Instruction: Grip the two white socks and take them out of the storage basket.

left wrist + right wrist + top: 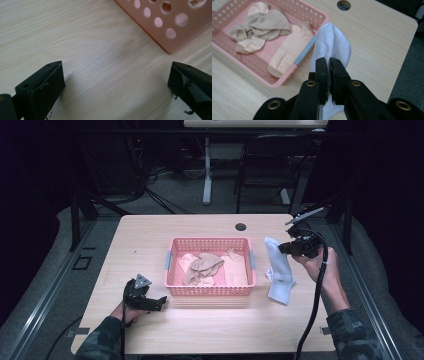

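Note:
A white sock [278, 270] hangs to the right of the pink basket [172, 254], its lower end draped on the table. My right gripper [285, 247] is shut on the sock's upper part; in the right gripper view the black jaws pinch the white sock [333, 47] between them at the gripper [329, 62]. Inside the pink basket [322, 18] lie beige and peach socks [205, 267], also seen as socks [262, 26]. My left gripper [161, 301] rests low on the table at the basket's front left corner, open with nothing between its jaws [116, 82].
The wooden table [150, 235] has a round cable hole [241, 227] behind the basket. The basket's perforated wall [170, 27] is just ahead of the left gripper. A chair and desk legs stand beyond the table's far edge.

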